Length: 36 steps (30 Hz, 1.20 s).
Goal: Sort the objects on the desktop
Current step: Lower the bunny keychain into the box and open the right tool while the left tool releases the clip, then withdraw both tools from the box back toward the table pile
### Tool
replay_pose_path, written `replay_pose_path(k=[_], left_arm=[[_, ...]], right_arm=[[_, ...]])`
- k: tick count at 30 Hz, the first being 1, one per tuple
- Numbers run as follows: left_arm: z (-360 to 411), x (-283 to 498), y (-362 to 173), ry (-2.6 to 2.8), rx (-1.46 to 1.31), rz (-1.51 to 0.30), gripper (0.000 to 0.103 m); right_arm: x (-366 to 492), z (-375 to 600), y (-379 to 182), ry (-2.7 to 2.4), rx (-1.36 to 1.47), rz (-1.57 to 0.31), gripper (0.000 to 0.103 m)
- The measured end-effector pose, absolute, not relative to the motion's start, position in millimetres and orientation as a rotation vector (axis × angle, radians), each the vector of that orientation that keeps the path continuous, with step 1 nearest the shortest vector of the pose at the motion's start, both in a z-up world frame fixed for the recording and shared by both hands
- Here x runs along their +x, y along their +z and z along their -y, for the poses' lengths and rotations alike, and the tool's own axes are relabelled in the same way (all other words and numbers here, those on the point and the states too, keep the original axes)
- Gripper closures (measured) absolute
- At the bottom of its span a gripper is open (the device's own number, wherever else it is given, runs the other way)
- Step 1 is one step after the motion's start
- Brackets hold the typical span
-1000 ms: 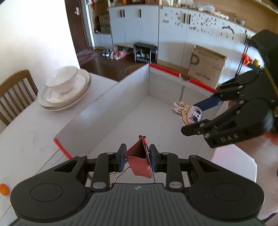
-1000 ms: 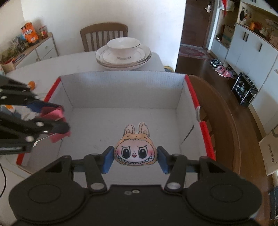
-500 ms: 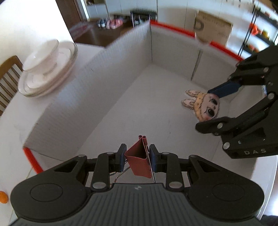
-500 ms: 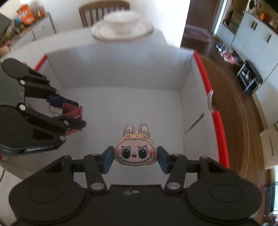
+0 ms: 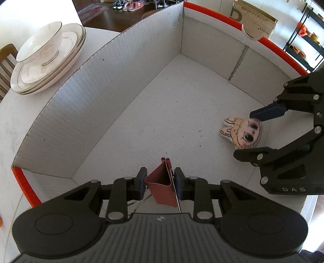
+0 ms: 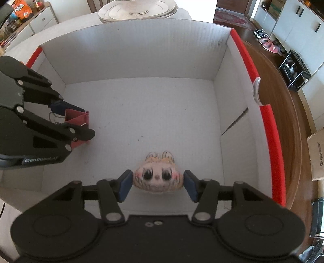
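A white cardboard box [image 5: 85,85] with red rim edges lies open under both grippers; it also shows in the right wrist view [image 6: 141,50]. My left gripper [image 5: 160,183] is shut on a red binder clip [image 5: 162,188], held low inside the box; the clip also shows in the right wrist view [image 6: 76,119]. My right gripper [image 6: 158,185] is open, its blue pads apart from a bunny-faced plush toy [image 6: 157,177] that looks blurred between them. In the left wrist view the toy [image 5: 243,134] is just above or on the box floor.
A stack of white plates with a bowl [image 5: 44,56] stands on the white table beyond the box's far wall. A wooden chair [image 5: 6,58] is behind them. A cabinet with snack packs [image 6: 22,14] and a brown carton [image 6: 318,153] stand around the table.
Both grippers have dropped down into the box. My right gripper has opened and let go of the plush toy. My left gripper still holds the clip.
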<state>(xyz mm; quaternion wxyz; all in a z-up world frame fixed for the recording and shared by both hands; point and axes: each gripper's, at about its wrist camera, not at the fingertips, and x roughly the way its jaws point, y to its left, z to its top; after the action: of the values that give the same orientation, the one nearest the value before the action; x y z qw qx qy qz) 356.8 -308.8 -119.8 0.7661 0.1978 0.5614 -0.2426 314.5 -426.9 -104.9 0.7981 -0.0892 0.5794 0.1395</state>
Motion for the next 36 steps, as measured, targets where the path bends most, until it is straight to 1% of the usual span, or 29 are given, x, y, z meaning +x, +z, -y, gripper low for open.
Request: replay_pose_path(k=[1, 2, 9, 15, 17, 25, 36], left_arm=[[308.2, 356.0, -119.5, -0.526, 0.428, -1.218, 0.076], [306.9, 356.3, -118.9, -0.526, 0.427, -1.215, 0.076], [296.8, 345.9, -109.0, -0.525, 0.371, -1.183, 0.075], [286.4, 338.3, -94.5, -0.511, 0.305, -1.127, 0.074], [286.9, 334.0, -89.2, -0.513, 0.291, -1.099, 0.074], [272.3, 307.8, -60.3, -0.497, 0.227, -0.998, 0.074], [249.2, 255.6, -30.5, -0.463, 0.186, -0.851, 0.074]], right_arm=[[314.6, 426.6, -104.9, 0.299, -0.195, -1.243, 0.039], [314.3, 426.6, -104.9, 0.299, -0.196, -1.239, 0.038], [313.9, 433.7, -100.3, 0.298, -0.172, -1.224, 0.037], [308.9, 442.6, -85.6, 0.321, -0.157, -1.172, 0.035], [306.4, 444.9, -79.6, 0.33, -0.149, -1.152, 0.032], [279.2, 445.7, -46.6, 0.367, -0.14, -1.035, 0.023], [243.3, 428.2, -19.9, 0.399, -0.186, -0.912, 0.023]])
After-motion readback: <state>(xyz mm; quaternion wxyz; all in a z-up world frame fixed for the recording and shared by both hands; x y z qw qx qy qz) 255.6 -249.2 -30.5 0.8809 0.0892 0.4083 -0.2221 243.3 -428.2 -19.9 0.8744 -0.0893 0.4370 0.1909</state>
